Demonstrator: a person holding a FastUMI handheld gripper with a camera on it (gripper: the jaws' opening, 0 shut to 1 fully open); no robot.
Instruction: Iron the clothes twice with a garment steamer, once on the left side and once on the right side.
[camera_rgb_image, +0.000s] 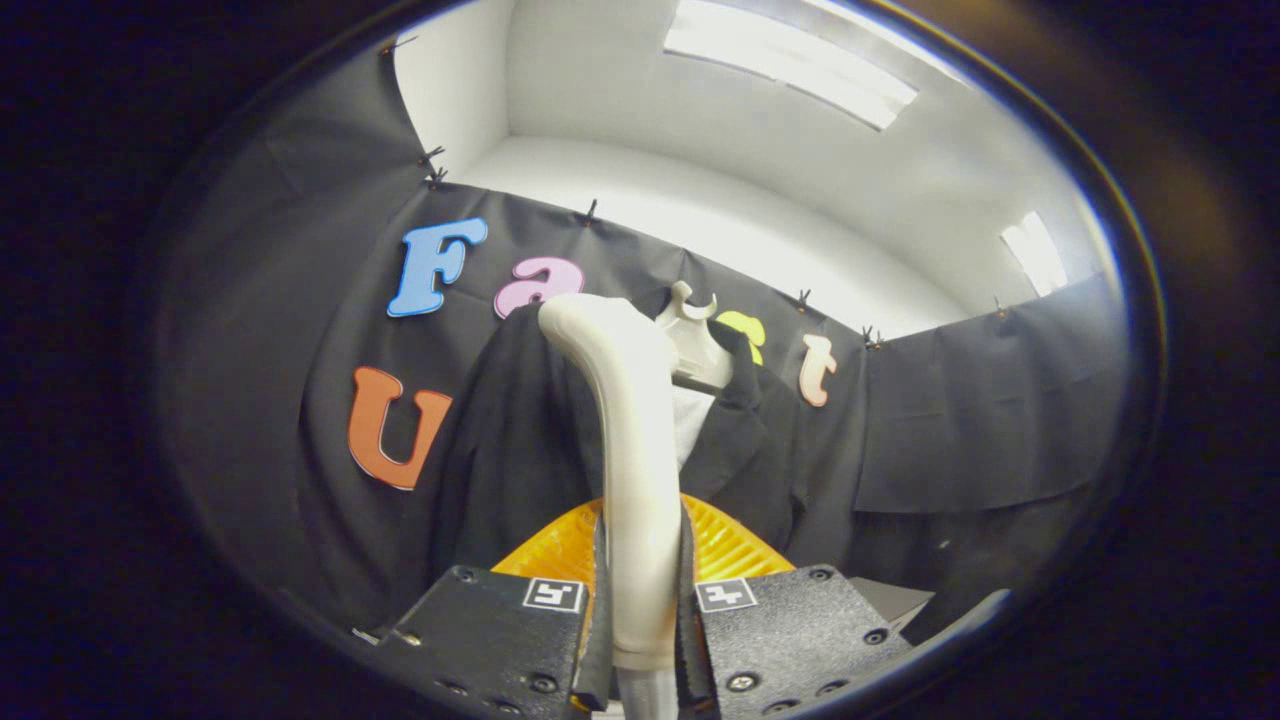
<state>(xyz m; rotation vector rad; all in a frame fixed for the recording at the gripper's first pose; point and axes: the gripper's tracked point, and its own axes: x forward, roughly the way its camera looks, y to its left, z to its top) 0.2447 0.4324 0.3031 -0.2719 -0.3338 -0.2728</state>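
Observation:
My gripper (640, 590) is shut on the cream handle of the garment steamer (635, 450), which rises between the fingers and curves up to the left at its head. Just beyond the head hangs a dark jacket (520, 440) on a pale hanger (690, 330), with a white patch (690, 420) showing at its open collar. The steamer head lies over the jacket's upper middle, near the collar; I cannot tell if it touches the cloth. An orange ribbed piece (730, 545) shows behind the fingers on both sides of the handle.
The black booth cloth (960, 420) hangs behind and to both sides of the jacket. Above it are a white wall and ceiling lights (790, 60).

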